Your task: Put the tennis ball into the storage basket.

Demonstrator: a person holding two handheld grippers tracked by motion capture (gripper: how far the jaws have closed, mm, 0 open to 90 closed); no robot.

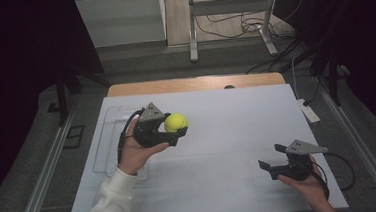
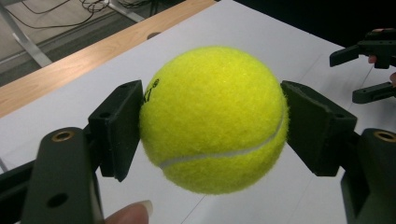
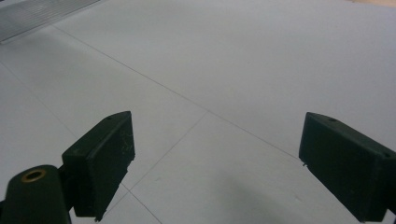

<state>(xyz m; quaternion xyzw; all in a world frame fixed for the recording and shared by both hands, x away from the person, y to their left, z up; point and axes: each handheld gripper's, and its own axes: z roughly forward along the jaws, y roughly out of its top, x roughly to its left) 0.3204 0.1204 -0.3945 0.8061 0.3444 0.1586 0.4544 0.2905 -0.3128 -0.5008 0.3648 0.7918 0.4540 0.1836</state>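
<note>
Overhead, I saw one white sheet (image 1: 228,133) covering a wooden table (image 1: 194,84), one tennis ball (image 1: 175,122) pinched by my left gripper (image 1: 177,129), right gripper (image 1: 272,157) spread wide, lower right.

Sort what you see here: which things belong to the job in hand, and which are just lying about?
In the job:
- tennis ball, clamped in the left gripper
- right gripper, open, nothing between its jaws

Lying about:
- clear tray at the table's left
- white device at the right edge
- metal stand behind the table

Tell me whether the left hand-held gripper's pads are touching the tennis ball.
Touching. The left gripper view shows both pads of the left hand-held gripper pressed flat against opposite sides of the tennis ball, no gap visible.
</note>
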